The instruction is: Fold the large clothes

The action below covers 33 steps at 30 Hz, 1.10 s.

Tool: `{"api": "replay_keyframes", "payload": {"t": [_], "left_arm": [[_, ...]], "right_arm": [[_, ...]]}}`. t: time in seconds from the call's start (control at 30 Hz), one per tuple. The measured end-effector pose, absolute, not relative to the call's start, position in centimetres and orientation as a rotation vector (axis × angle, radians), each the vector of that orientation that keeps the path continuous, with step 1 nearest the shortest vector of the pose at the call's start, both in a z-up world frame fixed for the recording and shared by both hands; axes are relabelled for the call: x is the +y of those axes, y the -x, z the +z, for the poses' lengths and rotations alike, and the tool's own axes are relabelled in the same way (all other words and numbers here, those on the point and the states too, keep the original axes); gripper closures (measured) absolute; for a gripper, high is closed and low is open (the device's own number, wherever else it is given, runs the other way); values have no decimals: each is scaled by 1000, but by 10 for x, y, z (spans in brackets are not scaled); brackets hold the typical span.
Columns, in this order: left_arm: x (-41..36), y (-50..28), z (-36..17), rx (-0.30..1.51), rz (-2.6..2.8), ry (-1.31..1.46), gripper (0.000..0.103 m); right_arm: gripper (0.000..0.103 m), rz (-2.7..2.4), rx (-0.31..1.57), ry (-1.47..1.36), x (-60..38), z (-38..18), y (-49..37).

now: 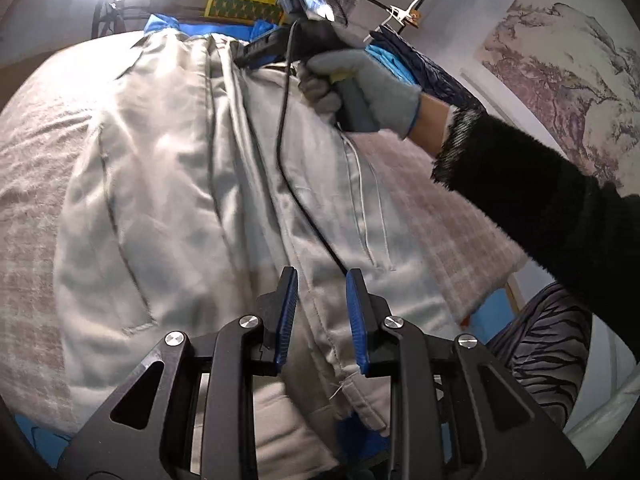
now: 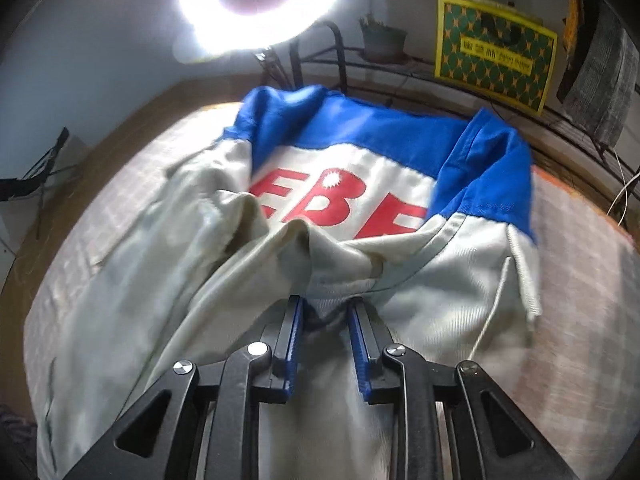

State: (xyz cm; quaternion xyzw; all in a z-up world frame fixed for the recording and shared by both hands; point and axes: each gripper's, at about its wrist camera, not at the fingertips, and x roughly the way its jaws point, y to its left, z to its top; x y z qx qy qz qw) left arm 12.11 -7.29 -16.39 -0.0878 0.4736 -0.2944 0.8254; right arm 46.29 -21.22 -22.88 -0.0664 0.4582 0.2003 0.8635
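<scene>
1. Your big grey and blue jacket point(image 1: 180, 184) lies spread out on the checked blanket point(image 1: 36, 184).
2. Your left gripper point(image 1: 322, 316) is at the jacket's near edge. Its tongs are a little apart, with a hem running between them, but I cannot tell if they pinch it.
3. Your right gripper point(image 2: 324, 336), held in your gloved hand point(image 1: 360, 88), is over the jacket's far end, tongs clamped on a bunched fold.

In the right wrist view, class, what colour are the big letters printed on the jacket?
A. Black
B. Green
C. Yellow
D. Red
D: the letters stand out red on the white panel of the jacket, just below its blue yoke.
</scene>
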Motion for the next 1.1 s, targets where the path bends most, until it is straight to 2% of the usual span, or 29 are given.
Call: {"api": "replay_keyframes", "payload": {"t": [0.17,0.33,0.53,0.67,0.9,1.1], "left_arm": [[-55,-127,-159,988,-587,218,80],[-25,-122,-135,886,-531,229,80],[13,-108,-126,860,-471,265,80],[34,-102,-138,912,-431,319,80],[14,-76,-171,1017,-473,266,80],[-31,-52,-191,1019,-514,74,80]], "right_arm": [[79,396,954,131,-212,-223,-462],[74,405,916,-6,-239,-184,-420],[71,476,863,-137,-277,-128,-313],[71,525,858,-142,-284,-109,-223],[72,568,921,11,-244,-150,-100],[77,526,1025,-46,-236,-211,-85]]}}
